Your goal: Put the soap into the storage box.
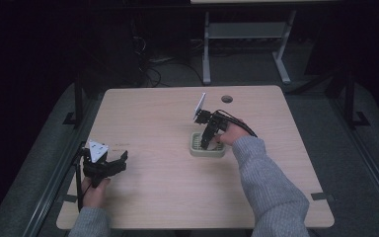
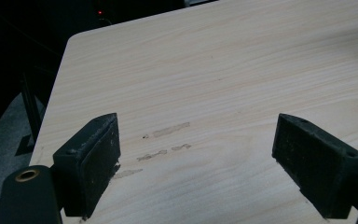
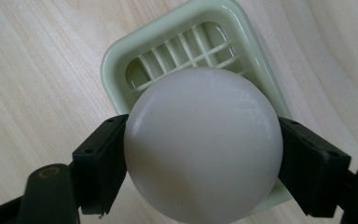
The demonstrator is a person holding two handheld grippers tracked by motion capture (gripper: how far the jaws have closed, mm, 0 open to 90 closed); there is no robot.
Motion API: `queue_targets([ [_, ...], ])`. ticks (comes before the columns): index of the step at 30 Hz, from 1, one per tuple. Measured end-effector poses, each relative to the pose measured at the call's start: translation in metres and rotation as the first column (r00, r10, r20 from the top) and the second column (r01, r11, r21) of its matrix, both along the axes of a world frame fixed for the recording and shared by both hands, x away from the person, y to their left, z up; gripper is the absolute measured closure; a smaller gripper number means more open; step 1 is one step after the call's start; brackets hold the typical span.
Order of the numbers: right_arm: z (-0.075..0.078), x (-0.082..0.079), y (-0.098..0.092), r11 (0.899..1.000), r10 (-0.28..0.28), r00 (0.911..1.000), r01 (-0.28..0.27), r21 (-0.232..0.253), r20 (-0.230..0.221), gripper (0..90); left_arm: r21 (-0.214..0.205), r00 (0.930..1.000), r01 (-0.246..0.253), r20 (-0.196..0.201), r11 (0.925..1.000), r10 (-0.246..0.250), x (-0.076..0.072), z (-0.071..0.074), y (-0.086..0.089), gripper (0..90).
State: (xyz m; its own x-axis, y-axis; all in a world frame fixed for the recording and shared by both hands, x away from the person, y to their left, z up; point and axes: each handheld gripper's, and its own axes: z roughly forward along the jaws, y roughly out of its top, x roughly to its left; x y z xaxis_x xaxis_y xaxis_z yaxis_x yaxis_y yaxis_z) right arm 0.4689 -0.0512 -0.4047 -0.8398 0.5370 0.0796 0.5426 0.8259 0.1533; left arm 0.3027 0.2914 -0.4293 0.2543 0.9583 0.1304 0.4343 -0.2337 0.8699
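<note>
The right gripper [image 3: 200, 154], jaws clamped on a white ball [image 3: 203, 144], hangs directly above the green tray [image 3: 116, 60], while the left gripper [image 2: 209, 158] gapes empty well apart.

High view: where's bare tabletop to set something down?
Most of the table is bare: the whole stretch between the left gripper and the green tray, plus the far-left corner. It is crowded at the tray, where the right gripper holds a white ball over it.

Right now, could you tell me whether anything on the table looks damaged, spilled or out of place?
Only some pale smudges on the table ahead of the open left gripper look like residue or scuffs. The green tray sits flat, and the white ball is held over it by the right gripper.
</note>
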Motion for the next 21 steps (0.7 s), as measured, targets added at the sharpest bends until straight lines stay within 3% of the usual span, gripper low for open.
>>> queue_targets([
  [10,-0.004,-0.001,-0.002,1.0,-0.004,1.0,0.004,-0.017,-0.004,22.0,0.003,1.0,0.001,-0.002,1.0,-0.001,0.0,0.0,0.0,14.8],
  [14,0.002,0.0,-0.004,1.0,-0.01,0.9999,0.01,0.023,0.004,23.6,0.004,1.0,0.001,-0.003,1.0,-0.001,0.0,0.0,-0.001,14.8],
  [21,0.006,-0.001,-0.006,1.0,-0.016,0.9999,0.016,0.019,-0.006,23.6,0.004,1.0,0.003,0.0,1.0,-0.003,0.0,0.0,-0.001,14.8],
])
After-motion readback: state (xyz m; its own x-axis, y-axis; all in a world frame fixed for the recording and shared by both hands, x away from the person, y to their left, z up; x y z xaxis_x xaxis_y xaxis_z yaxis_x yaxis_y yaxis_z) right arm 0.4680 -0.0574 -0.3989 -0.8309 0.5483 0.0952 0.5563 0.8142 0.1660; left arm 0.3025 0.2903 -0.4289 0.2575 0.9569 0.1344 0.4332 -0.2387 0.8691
